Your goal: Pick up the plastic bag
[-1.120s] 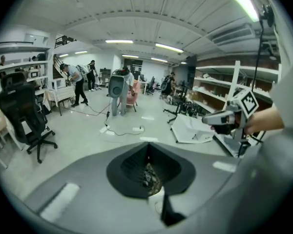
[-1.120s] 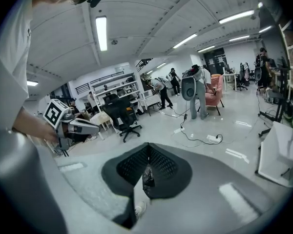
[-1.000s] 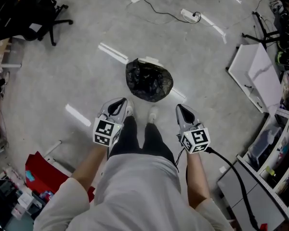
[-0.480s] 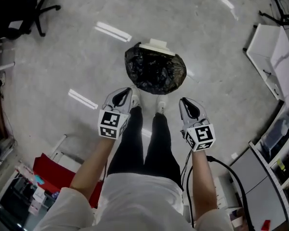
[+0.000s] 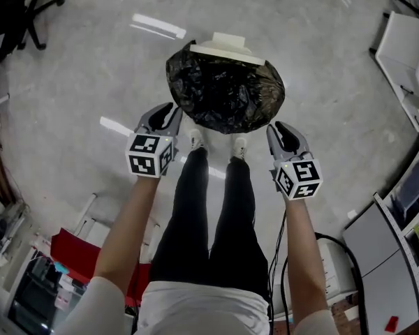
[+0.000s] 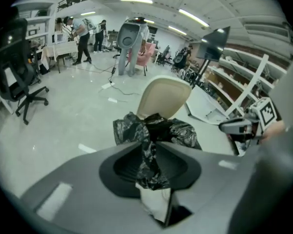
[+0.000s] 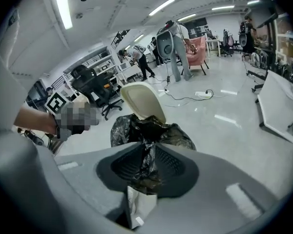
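Black bag [image 5: 223,93] sits on the floor [image 5: 77,82] just ahead of the person's shoes [image 5: 196,139], its top gathered and crumpled. A pale lid [image 5: 227,46] stands up at the bag's far side, so the bag likely lines a bin, though the bin's body can't be seen from above. Left gripper [image 5: 166,112] is just off the bag's left flank and right gripper [image 5: 282,128] just off its right flank. Both angle down at it; neither touches. One gripper per side makes sense for a soft, wide load: two pinches of film should stop it slumping or tipping. The jaws of both have just been opening and stand at a narrow slit. In each gripper view crinkled black film shows through the slit but lies beyond the tips, so nothing is pinched. A narrow gap suits thin film. Judged step: approach, grasp not yet made. Risk: the film tears or slips out.
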Available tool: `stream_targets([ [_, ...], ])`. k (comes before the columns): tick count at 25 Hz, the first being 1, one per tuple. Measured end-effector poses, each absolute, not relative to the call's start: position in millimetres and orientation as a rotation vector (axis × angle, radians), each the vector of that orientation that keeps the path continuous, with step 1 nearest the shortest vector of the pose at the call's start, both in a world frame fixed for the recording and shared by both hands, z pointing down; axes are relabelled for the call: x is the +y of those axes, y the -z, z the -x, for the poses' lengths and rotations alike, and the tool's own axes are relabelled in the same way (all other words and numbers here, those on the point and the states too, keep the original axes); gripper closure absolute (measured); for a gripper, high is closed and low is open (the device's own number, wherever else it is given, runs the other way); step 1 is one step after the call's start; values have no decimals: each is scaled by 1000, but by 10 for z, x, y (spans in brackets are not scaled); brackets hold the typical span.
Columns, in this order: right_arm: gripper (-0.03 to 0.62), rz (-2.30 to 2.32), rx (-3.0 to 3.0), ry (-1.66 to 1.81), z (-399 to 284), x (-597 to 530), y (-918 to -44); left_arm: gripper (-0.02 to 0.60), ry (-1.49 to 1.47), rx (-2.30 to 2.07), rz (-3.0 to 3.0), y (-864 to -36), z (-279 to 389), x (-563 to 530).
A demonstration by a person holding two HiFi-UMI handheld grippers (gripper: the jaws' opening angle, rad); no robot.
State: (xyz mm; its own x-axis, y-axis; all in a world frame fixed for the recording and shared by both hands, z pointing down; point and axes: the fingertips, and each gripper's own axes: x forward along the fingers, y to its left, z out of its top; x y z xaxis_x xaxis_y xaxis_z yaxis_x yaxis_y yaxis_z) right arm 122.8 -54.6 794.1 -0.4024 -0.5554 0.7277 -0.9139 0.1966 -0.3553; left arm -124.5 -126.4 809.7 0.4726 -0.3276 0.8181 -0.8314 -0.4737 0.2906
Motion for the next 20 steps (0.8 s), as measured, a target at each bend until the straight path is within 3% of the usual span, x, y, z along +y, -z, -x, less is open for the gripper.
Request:
stream_targets([
  [7, 392, -1428, -1880, -1186, -1398, -515, -8877, 280, -934, -915, -1841, -8945, 1326, -1348],
  [12, 220, -1469, -1748, -1261, -1460, -503, -9282, 169, -914, -871, -1763, -9308, 1239, -1373],
  [18, 141, -1453, -1751, -1421, -1483, -608, -9645, 127, -833, -864, -1718, -9559, 1208, -1414],
  [20, 143, -1403, -1788, -1527, -1431, -645, -9757, 177, -826, -905, -1709, -9617, 1288, -1455],
])
